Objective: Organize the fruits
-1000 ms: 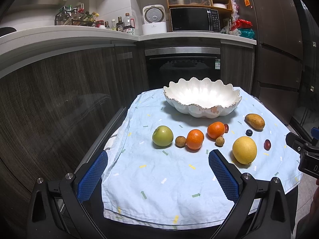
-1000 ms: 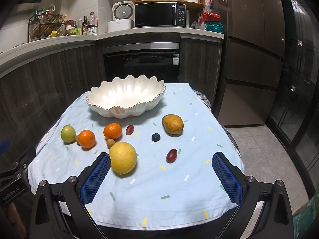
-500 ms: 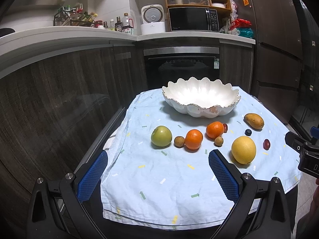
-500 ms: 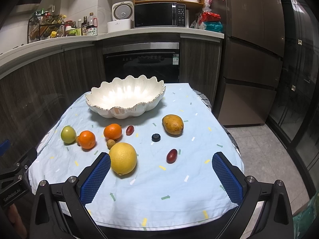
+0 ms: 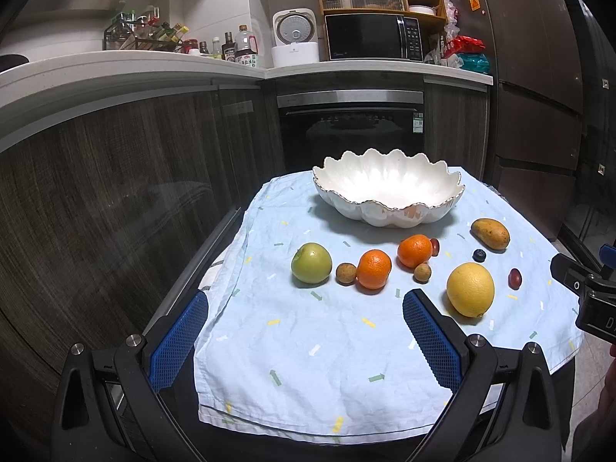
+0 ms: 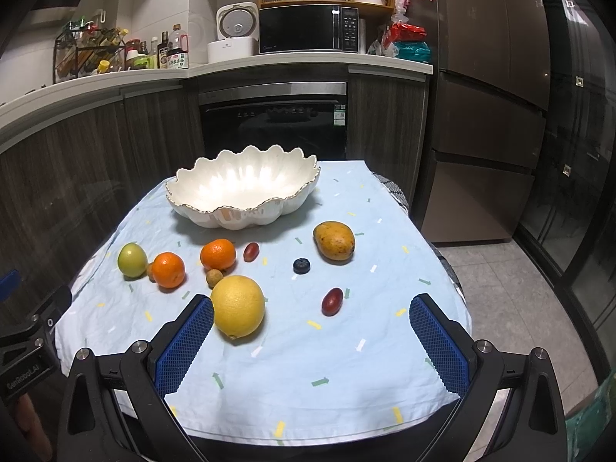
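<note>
Task looks not started yet, judging from the layout: the white scalloped bowl (image 6: 246, 192) at the far side of the tabletop (image 6: 346, 365) shows nothing inside, as far as both views see into it, and every fruit lies out on the light blue cloth (image 5: 308, 346) in front of it. So all the sorting/placing is left, presumably into the bowl. Count, left to right in the left wrist view: 1 green apple (image 5: 311, 257) far left; 2 small brown longan-type fruits, one (image 5: 345, 273) between apple and the near orange, touching or nearly touching the latter, the other (image 5: 422, 272) just near of the far orange; 2 oranges, near one (image 5: 374, 269) and far one (image 5: 414, 250); 1 big yellow citrus (image 5: 470, 289), nearest to the fingers; 1 mango (image 5: 490, 233) at right, close to the bowl; 1 blueberry (image 5: 479, 255) just near of the mango; 2 red grapes, one (image 5: 434, 246) tucked vs. the far orange, the other (image 5: 514, 278) alone at near right. Total 10 pcs, 0 in bowl. Left gripper (image 5: 304, 342) hangs at the near edge, fingers spread wide, holding nothing. Right gripper (image 6: 312, 342) same: fingers spread, empty, yellow citrus just beside its left finger, no contact that I can tell.
</note>
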